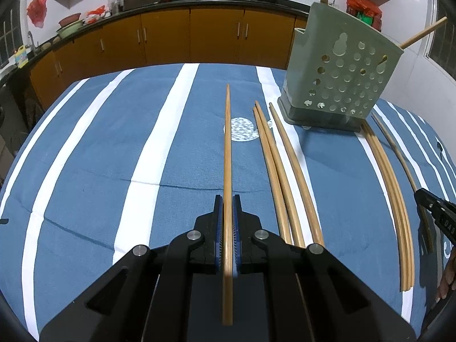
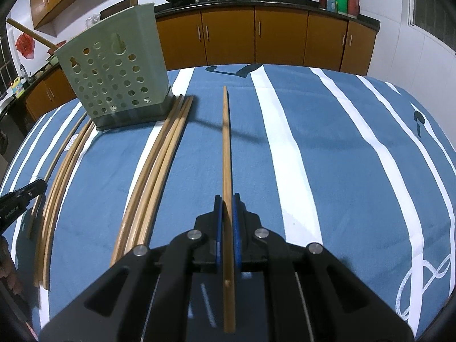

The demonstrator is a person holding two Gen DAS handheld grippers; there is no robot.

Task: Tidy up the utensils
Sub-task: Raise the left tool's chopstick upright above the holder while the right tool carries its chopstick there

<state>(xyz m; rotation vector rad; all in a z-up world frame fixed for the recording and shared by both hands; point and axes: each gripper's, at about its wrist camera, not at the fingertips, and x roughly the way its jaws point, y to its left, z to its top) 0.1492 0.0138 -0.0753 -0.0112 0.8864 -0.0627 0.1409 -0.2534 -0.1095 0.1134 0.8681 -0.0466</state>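
The left gripper (image 1: 227,208) has its fingers (image 1: 218,219) clamped on a single chopstick (image 1: 227,148). The stick runs straight forward between the pads, its long axis in line with the fingers, tip ahead and butt trailing behind the pads. The green perforated holder (image 1: 339,82) stands ahead and to the right of these fingers on the striped cloth (image 1: 99,171) covering the worktop, with two sticks already leaning out of its top. Between the fingers and the holder a group of three loose chopsticks (image 1: 280,171) lies just right of the clamped stick, roughly parallel to it. A further bundle (image 1: 390,182) lies beyond, running from the holder's base toward the right edge of the view.

The right gripper (image 2: 227,208) likewise has its fingers (image 2: 236,222) closed on one chopstick (image 2: 226,148), axis forward along the fingers. From this side the holder (image 2: 114,74) lies ahead and to the left, with the nearer bundle (image 2: 154,176) just left of the fingers.

Judged from both views, the holder sits between the two hands, neither clearly nearer. Each stick would need tipping upright before its end could enter the open top.

Legible writing: small white lettering shows on the other gripper's body at each view's edge, too small to read reliably. Packaging on the rear counter is unreadable.
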